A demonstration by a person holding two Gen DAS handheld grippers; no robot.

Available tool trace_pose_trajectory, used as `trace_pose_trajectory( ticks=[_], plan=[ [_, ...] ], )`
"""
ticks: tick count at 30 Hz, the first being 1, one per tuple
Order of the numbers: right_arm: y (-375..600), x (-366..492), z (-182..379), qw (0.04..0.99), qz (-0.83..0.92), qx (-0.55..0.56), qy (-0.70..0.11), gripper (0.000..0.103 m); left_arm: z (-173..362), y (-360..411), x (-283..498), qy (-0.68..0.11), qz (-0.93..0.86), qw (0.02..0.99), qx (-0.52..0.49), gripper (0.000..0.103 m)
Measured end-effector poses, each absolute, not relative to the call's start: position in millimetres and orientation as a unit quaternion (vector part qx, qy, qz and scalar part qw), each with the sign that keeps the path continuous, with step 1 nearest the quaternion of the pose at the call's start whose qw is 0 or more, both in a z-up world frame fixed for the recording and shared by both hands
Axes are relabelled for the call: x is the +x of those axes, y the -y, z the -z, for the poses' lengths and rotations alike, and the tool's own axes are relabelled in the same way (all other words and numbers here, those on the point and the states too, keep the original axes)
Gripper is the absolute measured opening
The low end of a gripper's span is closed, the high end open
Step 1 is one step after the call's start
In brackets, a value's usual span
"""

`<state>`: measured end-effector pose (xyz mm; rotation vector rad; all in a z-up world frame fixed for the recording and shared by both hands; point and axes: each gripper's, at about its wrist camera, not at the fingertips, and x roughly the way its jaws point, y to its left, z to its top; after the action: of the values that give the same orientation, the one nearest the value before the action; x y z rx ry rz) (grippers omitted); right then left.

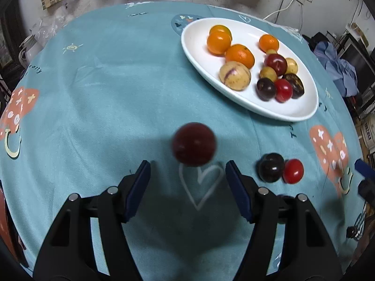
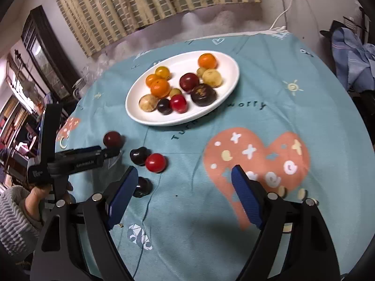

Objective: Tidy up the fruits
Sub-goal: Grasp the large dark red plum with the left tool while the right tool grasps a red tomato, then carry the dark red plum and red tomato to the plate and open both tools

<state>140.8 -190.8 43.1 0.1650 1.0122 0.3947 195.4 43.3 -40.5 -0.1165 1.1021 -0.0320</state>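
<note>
A dark red plum (image 1: 194,143) lies on the teal tablecloth just beyond the tips of my open left gripper (image 1: 187,167), untouched. To its right sit a near-black plum (image 1: 271,167) and a red plum (image 1: 293,171), touching each other. The right wrist view shows the same three: dark red plum (image 2: 113,139), black plum (image 2: 140,155), red plum (image 2: 155,162). A further dark fruit (image 2: 141,187) hides partly behind one right finger. My right gripper (image 2: 185,174) stands open over the cloth with nothing between its pads. The left gripper (image 2: 114,151) appears side-on beside the dark red plum.
A white oval plate (image 1: 199,39) (image 2: 180,63) at the back holds oranges, plums, yellow fruits and a striped melon pear (image 1: 234,76). A hand in a grey knit sleeve (image 2: 14,215) holds the left tool. The round table's edge curves near a curtained wall; clothes (image 2: 351,53) pile at right.
</note>
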Motion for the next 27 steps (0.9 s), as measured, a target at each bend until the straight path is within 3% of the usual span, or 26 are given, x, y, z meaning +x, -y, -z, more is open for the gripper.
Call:
trace_pose_trajectory(
  ticks=[3,11,13,17,20,23,27],
  plan=[
    [184.4,141.5,-40.4,0.85,-0.194,0.071,-0.485,0.082,38.9,-44.9,202.1,-0.518,0.017,0.853,-0.063,0.067],
    [177.3,142.5,-34.5,0.846,-0.203,0.069,-0.489,0.082,46.1,-55.5,219.2,-0.52,0.039,0.847,-0.1,0.041],
    [167.0,145.6,-32.3,0.845,-0.211,0.05,-0.488,0.082,45.6,-50.8,215.6,-0.518,0.038,0.85,-0.087,0.041],
    [138.3,158.1,-19.4,0.829,-0.244,0.015,-0.504,0.053,46.5,-49.2,206.4,-0.518,0.039,0.85,-0.083,0.041],
    [125.2,166.3,-10.8,0.822,-0.254,0.005,-0.509,0.051,47.4,-51.0,202.2,-0.52,0.039,0.848,-0.089,0.041],
    [117.1,174.8,-2.5,0.815,-0.258,-0.002,-0.52,0.041,47.9,-51.6,200.0,-0.52,0.037,0.848,-0.093,0.041],
    [117.6,183.0,6.2,0.814,-0.243,-0.013,-0.527,0.04,48.1,-52.0,198.0,-0.52,0.037,0.848,-0.095,0.041]
  ],
)
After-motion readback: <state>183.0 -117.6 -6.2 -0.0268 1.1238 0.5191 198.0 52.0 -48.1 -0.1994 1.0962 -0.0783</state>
